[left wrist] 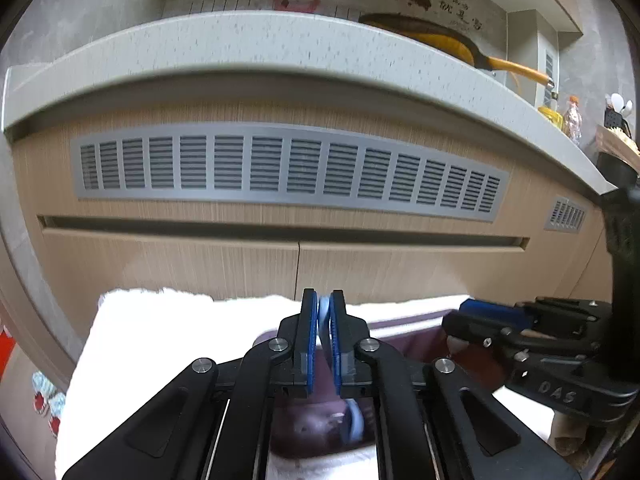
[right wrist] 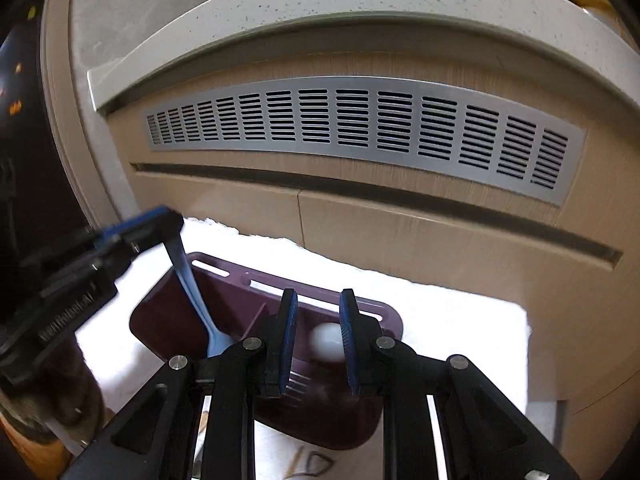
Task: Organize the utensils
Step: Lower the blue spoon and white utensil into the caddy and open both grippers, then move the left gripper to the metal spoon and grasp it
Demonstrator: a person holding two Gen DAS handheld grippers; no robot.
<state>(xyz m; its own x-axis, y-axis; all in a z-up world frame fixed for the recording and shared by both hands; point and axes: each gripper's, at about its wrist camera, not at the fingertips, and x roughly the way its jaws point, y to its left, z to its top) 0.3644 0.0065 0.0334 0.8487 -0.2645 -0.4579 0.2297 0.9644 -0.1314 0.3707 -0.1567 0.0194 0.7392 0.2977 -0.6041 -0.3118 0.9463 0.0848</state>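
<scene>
A dark purple utensil holder (right wrist: 224, 300) lies on a white towel (right wrist: 460, 312). My left gripper (left wrist: 323, 300) is shut on a light blue spoon (left wrist: 324, 312); in the right wrist view the left gripper (right wrist: 160, 224) holds the blue spoon (right wrist: 196, 292) by its handle, bowl end down inside the holder's left compartment. My right gripper (right wrist: 318, 300) is open and empty above the holder's right compartment, where a white spoon (right wrist: 326, 342) and a fork (right wrist: 298, 386) lie. The right gripper (left wrist: 480, 316) also shows at the right of the left wrist view.
A wood cabinet front with a grey vent grille (left wrist: 288, 168) stands behind the towel, under a speckled counter (left wrist: 240, 52). A yellow pan (left wrist: 440, 40) and bottles (left wrist: 572, 120) sit on the counter. A wire object (right wrist: 312, 464) lies on the towel's near side.
</scene>
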